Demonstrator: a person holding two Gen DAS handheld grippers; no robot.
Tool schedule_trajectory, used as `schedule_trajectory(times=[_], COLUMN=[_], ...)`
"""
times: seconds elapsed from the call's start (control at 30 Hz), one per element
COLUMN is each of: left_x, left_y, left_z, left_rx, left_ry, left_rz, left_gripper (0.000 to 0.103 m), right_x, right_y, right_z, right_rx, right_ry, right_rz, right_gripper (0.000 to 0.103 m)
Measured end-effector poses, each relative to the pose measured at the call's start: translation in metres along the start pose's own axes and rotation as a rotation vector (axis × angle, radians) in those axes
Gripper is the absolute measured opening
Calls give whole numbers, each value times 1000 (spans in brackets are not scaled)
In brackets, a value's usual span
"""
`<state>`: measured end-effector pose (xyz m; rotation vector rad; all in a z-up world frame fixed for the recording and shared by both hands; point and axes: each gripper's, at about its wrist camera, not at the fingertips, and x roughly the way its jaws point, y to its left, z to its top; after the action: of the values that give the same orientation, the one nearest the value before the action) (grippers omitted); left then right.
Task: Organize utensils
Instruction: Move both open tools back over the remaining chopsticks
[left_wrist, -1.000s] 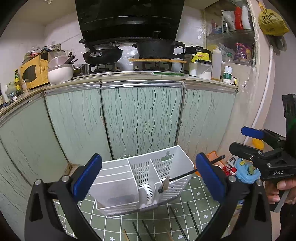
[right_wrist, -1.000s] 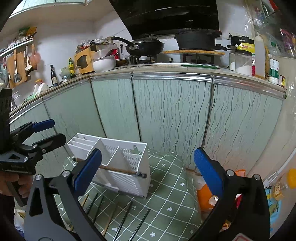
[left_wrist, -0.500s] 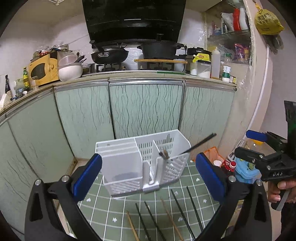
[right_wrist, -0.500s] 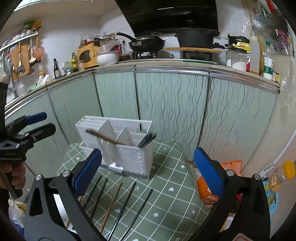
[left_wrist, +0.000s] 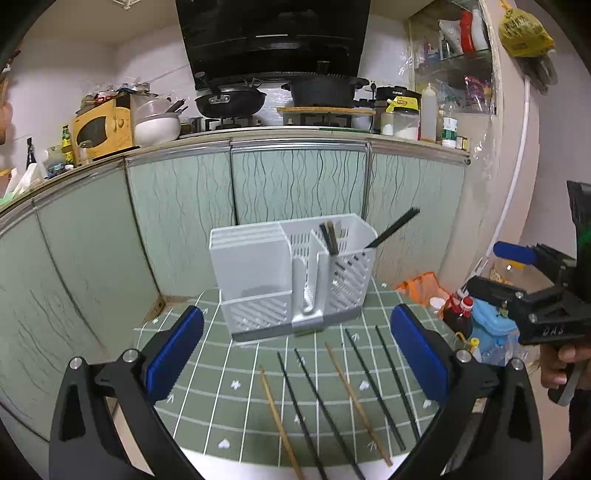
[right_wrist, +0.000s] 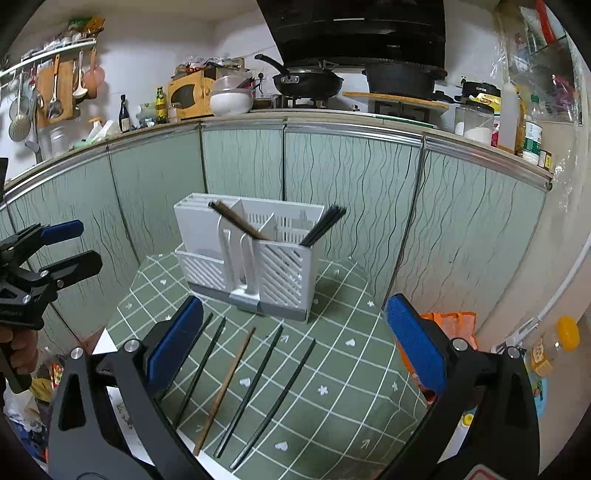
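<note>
Both cameras have pulled back, so more chopsticks (left_wrist: 354, 391) show on the green mat (right_wrist: 332, 354). Each hand-held gripper, left (left_wrist: 295, 350) and right (right_wrist: 291, 343), is released and empty, ready to pick another for the white holder (left_wrist: 291, 273).

A lived-in home kitchen.
A wok (right_wrist: 308, 84) and black pot (right_wrist: 402, 79) sit on the stove under a range hood (right_wrist: 354, 29), above green cabinet doors (right_wrist: 347, 173); ladles (right_wrist: 51, 96) hang far left.

One white utensil caddy (left_wrist: 291, 273), six loose chopsticks (left_wrist: 321, 402) on the mat, four dark, two wooden.
</note>
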<state>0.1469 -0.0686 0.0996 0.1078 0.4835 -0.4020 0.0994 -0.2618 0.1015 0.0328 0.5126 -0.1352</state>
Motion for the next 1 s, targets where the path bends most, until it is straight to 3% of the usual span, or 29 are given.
schedule_trajectory(times=[0.83, 1.0], left_x=[2, 5], left_y=[27, 25], left_z=[-121, -139], left_rx=[5, -5], left_ry=[91, 114], left_rz=[145, 153], left_gripper=[99, 93], right_x=[29, 35], right_y=[9, 10], right_z=[-101, -115], right_rx=[24, 22], right_ry=[113, 128], right_rz=[-48, -58], right_gripper=[93, 89])
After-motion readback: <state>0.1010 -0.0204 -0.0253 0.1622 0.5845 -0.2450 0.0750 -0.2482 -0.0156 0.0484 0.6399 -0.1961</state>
